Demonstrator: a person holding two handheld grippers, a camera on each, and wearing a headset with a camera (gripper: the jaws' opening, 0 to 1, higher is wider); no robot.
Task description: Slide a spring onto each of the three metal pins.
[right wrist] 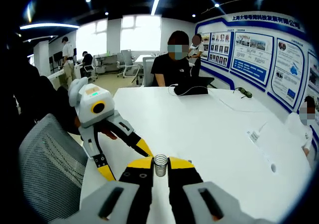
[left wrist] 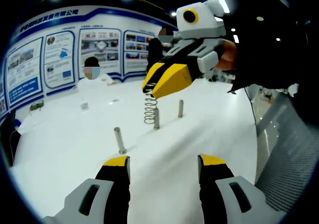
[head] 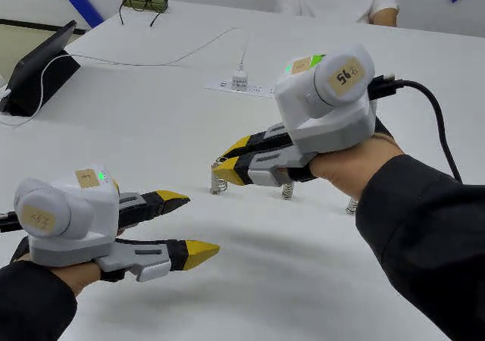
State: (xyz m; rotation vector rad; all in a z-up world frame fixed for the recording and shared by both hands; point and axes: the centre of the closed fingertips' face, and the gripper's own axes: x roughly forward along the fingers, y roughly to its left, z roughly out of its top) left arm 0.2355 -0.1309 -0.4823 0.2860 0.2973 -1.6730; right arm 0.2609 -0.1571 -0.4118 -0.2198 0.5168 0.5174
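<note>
This looks like the putting-on step. A spring (right wrist: 160,165) hangs right at the middle pin (left wrist: 156,124), but I cannot tell if it is on yet. Next it should go straight down the pin, and then the claw should let go.

The left claw (head: 186,223) is closest. It is wide open, holds nothing and hangs over the white worktop (head: 303,280). The nearer pin (left wrist: 119,140) is bare. Further off, the right claw (head: 225,161) squeezes the top of the spring.

Sunglasses (head: 144,4), tablet (head: 38,72), power strip (head: 239,86) on white table (head: 151,136)
</note>
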